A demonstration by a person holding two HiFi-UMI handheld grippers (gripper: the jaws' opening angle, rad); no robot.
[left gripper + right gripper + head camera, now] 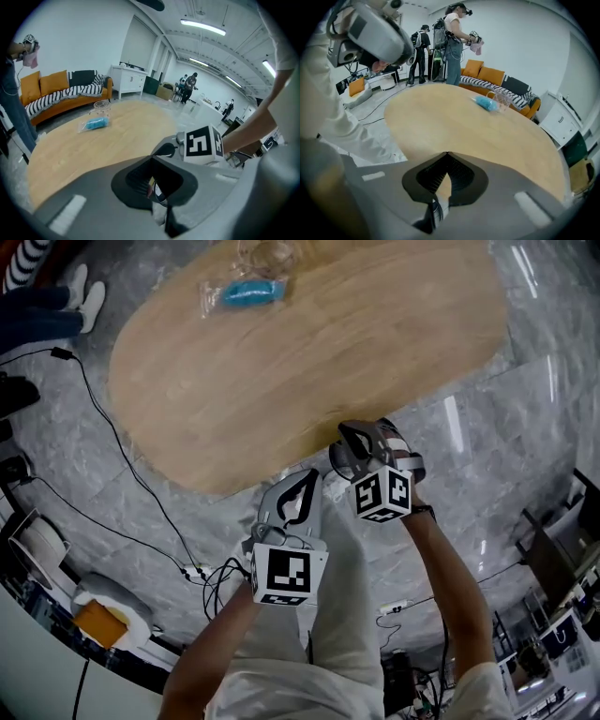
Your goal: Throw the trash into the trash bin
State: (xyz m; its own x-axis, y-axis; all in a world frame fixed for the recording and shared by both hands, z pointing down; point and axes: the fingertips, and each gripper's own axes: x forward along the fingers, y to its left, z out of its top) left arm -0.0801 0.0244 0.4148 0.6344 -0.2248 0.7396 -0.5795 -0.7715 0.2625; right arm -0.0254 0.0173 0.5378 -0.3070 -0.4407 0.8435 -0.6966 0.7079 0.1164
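Left tool (151,158), right tool (446,153): closed, empty

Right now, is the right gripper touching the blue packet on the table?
Apart. The head view shows the right gripper at the near edge of the table, bare wood between it and the far blue packet.

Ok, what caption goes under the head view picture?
Left gripper and right gripper near the oval wooden table; a blue plastic-wrapped packet lies far across it.
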